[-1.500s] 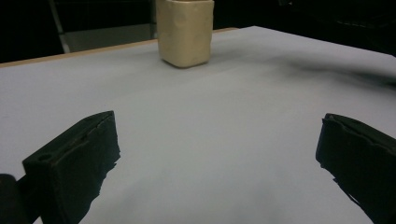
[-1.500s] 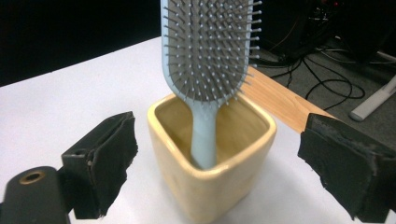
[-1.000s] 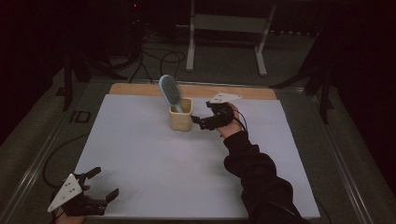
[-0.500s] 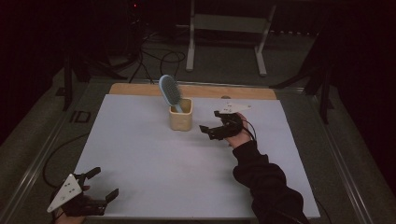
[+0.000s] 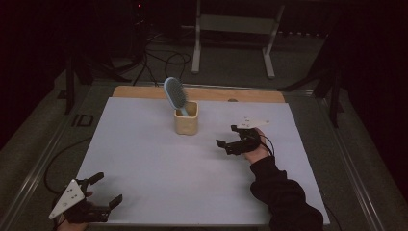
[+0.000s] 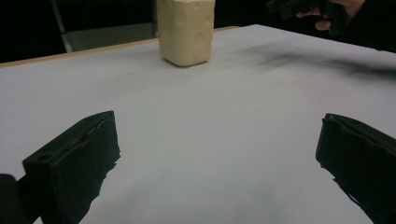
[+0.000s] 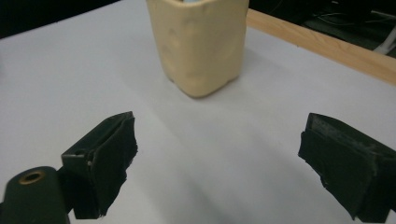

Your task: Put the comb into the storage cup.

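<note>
Hairbrush point(image 5: 174, 93) stands handle-down in the cream holder point(image 5: 186, 118), upper centre of the high view, with its blue head tilted toward the upper left and clear of the rim. The holder rests on the white sheet point(image 5: 154, 163), near the wooden table edge point(image 5: 144, 91).

Change since the earlier frames: the right gripper point(image 5: 230, 140) was touching the holder's right side one second ago; it has since withdrawn to the right and toward the bottom of the frame, and now sits near the holder but apart from it. Its jaws stand wide with nothing between them; the right gripper view shows both jaws separated, with the holder ahead of them.

The left gripper point(image 5: 107, 191) has not moved. It remains at the lower left of the high view, well apart from the holder, jaws wide and empty.

Assessment: the withdrawal with unloaded jaws indicates that placement of the hairbrush is probably complete. The brush stands unsupported in the holder, so no further contact appears necessary.
</note>
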`<state>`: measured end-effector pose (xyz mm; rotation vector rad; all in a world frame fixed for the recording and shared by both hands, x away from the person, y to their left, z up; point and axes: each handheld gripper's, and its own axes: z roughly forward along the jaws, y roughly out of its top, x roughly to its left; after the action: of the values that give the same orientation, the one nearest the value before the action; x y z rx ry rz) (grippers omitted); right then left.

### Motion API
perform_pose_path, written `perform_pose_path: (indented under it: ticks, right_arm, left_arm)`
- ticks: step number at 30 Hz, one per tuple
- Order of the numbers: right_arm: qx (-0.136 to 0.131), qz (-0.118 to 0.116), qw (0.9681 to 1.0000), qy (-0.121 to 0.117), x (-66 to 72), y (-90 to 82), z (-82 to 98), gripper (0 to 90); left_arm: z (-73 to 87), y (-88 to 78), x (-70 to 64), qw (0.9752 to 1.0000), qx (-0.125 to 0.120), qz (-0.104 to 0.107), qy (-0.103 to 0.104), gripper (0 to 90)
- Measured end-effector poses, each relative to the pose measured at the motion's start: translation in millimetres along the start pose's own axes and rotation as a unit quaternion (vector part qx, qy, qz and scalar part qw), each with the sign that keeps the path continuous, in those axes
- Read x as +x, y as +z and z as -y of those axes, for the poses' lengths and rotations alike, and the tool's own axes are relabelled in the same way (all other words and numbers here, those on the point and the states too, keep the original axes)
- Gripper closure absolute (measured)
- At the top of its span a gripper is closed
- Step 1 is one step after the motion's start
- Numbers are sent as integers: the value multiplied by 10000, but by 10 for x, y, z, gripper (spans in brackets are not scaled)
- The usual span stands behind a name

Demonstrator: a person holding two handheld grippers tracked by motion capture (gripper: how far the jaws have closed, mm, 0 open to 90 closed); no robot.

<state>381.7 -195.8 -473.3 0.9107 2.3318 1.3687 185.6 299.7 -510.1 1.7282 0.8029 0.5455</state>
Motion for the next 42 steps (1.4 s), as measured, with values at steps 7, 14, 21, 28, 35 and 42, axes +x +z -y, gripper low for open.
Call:
perform_pose_path:
  ticks: [7,14,21,28,35,42]
  right_arm:
    - [3,-76,10000,15,91,-129,181,104]
    - [-41,-101,9999,73,182,-285,378,104]
    - [2,13,9999,134,236,-405,548,104]
    - [14,193,9996,219,197,-569,705,104]
    - [41,328,9989,332,174,-700,863,104]
    - [1,425,9982,417,192,-827,973,105]
  left_arm:
    - [-2,-1,-2,10000,-12,-5,-8,0]
    - [-1,1,0,10000,-10,-2,-10,0]
    - [-3,0,-5,10000,-11,1,-7,0]
    - [-3,1,-4,10000,-10,4,-8,0]
    - [1,-1,-1,10000,9,-2,2,0]
    - [-2,0,-5,10000,-1,4,12,0]
